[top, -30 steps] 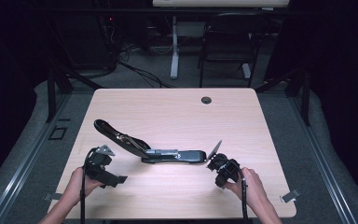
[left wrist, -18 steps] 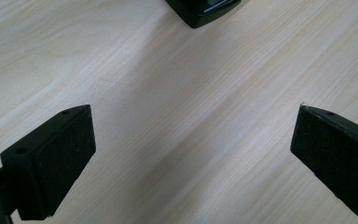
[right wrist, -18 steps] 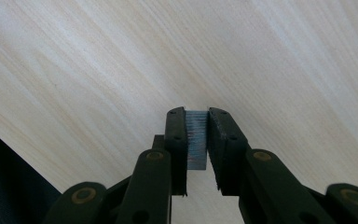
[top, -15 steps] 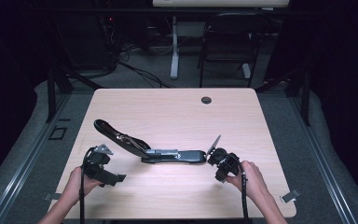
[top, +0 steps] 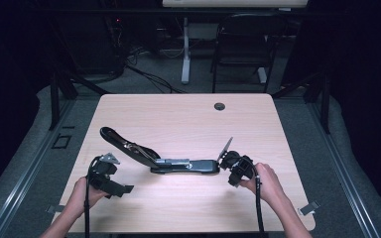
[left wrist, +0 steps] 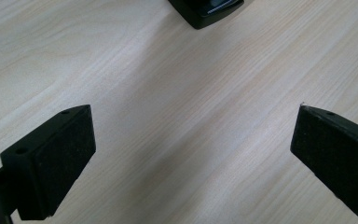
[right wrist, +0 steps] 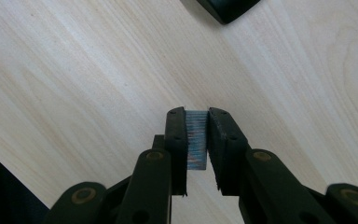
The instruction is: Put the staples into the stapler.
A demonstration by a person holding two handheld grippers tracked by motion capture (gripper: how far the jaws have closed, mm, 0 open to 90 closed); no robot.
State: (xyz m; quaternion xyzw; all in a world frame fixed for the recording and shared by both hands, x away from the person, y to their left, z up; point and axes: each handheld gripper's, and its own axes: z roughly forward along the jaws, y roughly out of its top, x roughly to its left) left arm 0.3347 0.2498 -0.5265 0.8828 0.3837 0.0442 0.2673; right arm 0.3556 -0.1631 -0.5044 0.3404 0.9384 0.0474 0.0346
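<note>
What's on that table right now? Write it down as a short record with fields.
surface: light wooden table, with a round cable hole near its far edge
main item: black stapler, lying swung open, its top arm raised toward the left
left gripper: jaws wide apart over bare wood, holding nothing, near the front left
right gripper: shut on a strip of staples, close to the stapler's right end
contact between right gripper and stapler: cannot tell
</note>
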